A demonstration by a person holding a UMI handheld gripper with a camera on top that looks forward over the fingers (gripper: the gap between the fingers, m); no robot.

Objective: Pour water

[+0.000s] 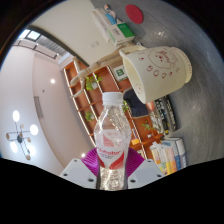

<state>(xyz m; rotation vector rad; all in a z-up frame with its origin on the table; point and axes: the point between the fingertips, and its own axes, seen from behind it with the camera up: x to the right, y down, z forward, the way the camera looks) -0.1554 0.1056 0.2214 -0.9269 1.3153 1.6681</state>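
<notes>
So there's one clear plastic bottle (111,140) sitting right between the two fingers of the gripper (111,172), and both fingers look clamped on its lower part, so it's being held up rather than resting on anything. It's got a white cap on top and a pink-red label band around the lower body; there's white writing on that label but I can't read it. The bottle looks see-through most of the way, and I honestly can't tell how much water is in it. Just beyond it and off to one side there's one cream-coloured mug (156,73) with a handle, tipped at an angle in this view, with a row of small reddish marks or letters around it that are too small to make out; can't see inside it. The whole view is tilted, so behind those two you get a wooden shelf unit (97,85) with mixed stuff on it, a white wall, and a round ceiling lamp (19,132) with several bulbs.
</notes>
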